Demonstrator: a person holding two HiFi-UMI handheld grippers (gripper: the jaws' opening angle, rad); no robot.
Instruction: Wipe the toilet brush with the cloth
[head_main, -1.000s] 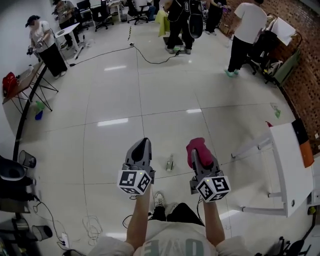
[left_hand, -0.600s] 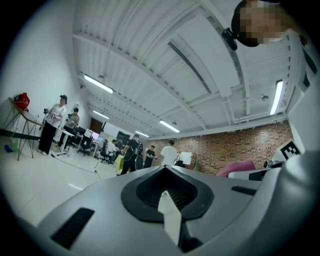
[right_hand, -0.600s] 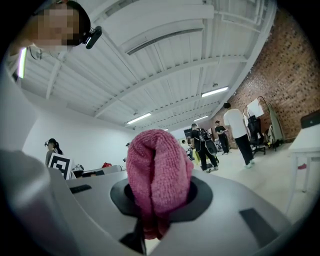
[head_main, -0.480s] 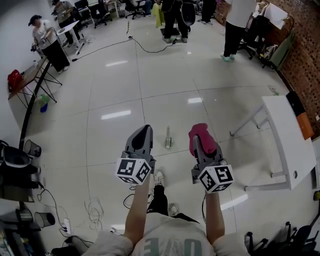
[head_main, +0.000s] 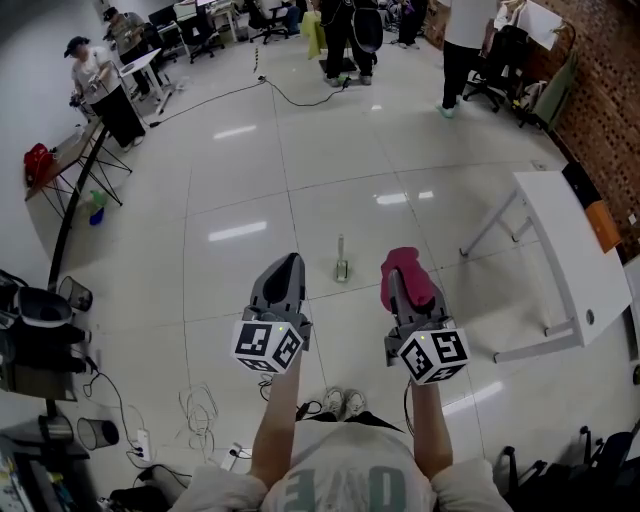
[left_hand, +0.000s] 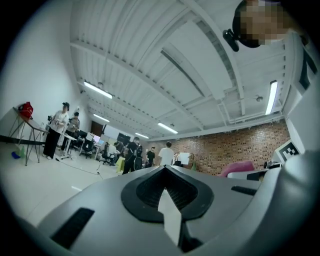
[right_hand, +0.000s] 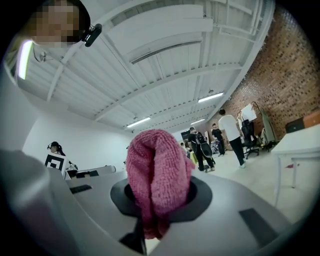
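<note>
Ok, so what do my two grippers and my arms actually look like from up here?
The left gripper and right gripper are matching grey, wedge-shaped shells tapering to the jaws, with black recesses around them. Each carries a white cube of black square markers at its rear. The forearms are bare, below a pale T-shirt with green lettering.

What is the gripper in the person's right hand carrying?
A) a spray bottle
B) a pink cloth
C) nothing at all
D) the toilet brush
B: the right gripper has its jaws shut on a bunched pink cloth, while the toilet brush stands by itself on the floor ahead, apart from both grippers.
</note>
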